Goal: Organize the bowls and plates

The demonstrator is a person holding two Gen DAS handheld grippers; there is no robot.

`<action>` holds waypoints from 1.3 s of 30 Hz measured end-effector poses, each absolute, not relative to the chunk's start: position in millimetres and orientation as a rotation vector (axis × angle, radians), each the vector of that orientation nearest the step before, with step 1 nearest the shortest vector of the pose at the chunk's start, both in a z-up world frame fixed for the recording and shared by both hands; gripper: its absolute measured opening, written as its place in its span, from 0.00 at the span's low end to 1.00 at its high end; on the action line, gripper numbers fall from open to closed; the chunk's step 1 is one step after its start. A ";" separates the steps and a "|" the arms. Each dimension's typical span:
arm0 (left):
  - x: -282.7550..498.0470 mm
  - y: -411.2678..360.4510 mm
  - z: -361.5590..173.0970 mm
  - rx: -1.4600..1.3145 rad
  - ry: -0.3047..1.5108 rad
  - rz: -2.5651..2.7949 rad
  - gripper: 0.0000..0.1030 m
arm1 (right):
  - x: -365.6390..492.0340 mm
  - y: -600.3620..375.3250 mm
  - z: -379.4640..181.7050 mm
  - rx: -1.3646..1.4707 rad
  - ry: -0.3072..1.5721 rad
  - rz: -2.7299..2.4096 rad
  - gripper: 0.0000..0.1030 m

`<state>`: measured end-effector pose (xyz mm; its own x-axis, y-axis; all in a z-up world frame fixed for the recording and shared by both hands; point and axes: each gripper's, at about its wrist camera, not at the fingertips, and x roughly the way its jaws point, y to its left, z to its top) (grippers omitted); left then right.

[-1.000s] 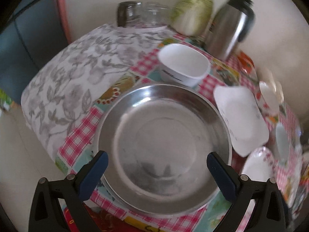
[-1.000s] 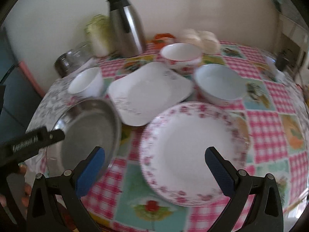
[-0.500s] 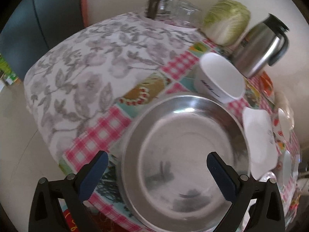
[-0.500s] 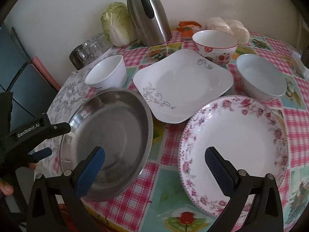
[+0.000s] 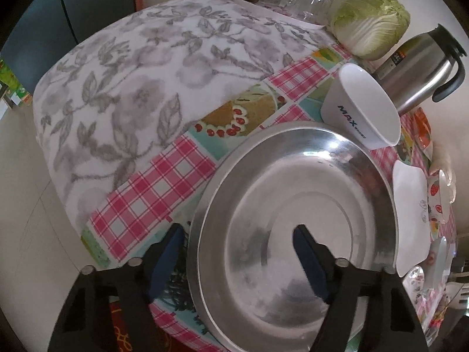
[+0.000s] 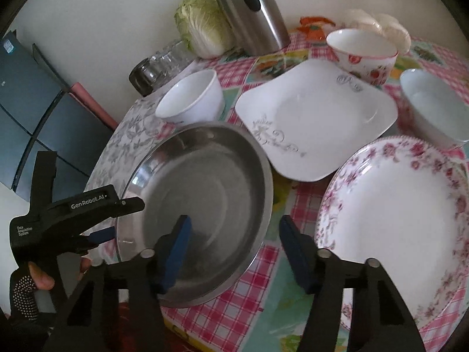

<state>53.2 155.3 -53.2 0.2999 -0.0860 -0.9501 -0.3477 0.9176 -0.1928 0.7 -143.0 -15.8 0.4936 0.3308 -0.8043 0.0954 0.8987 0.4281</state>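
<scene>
Both grippers straddle the steel basin's [image 6: 205,205] rim; the left gripper [image 5: 237,252] and right gripper [image 6: 234,249] have just been closing, fingers not yet pressing it.

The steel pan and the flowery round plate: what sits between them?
Only bare checked tablecloth separates the steel pan from the flowery plate, seen in the right wrist view.
</scene>
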 end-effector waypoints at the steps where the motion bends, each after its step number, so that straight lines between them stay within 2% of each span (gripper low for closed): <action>1: 53.8 155.8 -54.7 -0.402 1.267 0.184 0.65 | 1.6 -142.6 -17.6 0.458 1.063 0.155 0.48; 3: 54.5 157.7 -58.3 -0.413 1.276 0.189 0.57 | 3.6 -141.5 -21.4 0.465 1.076 0.171 0.32; 7: 55.1 160.1 -67.4 -0.414 1.301 0.218 0.43 | 6.1 -142.3 -24.3 0.467 1.081 0.163 0.23; 9: 54.7 161.5 -70.6 -0.418 1.308 0.231 0.39 | 7.4 -144.8 -26.7 0.481 1.085 0.158 0.17; 14: 54.3 165.4 -73.5 -0.407 1.303 0.254 0.33 | 9.4 -151.8 -23.9 0.485 1.074 0.123 0.16; 21: 60.0 166.0 -76.2 -0.395 1.305 0.263 0.33 | 11.1 -157.5 -18.5 0.466 1.054 0.081 0.16; 32: 64.6 159.3 -80.4 -0.338 1.305 0.263 0.32 | 16.1 -151.1 -41.3 0.437 1.140 0.086 0.14; 39: 62.9 160.6 -77.0 -0.364 1.293 0.256 0.30 | 12.3 -142.0 -18.2 0.350 1.072 0.099 0.14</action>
<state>62.9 160.6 -77.0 0.2588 -0.0169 -0.9658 -0.3843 0.9155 -0.1190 12.3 -142.0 -18.2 0.4799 0.2473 -0.8417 0.0892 0.9407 0.3273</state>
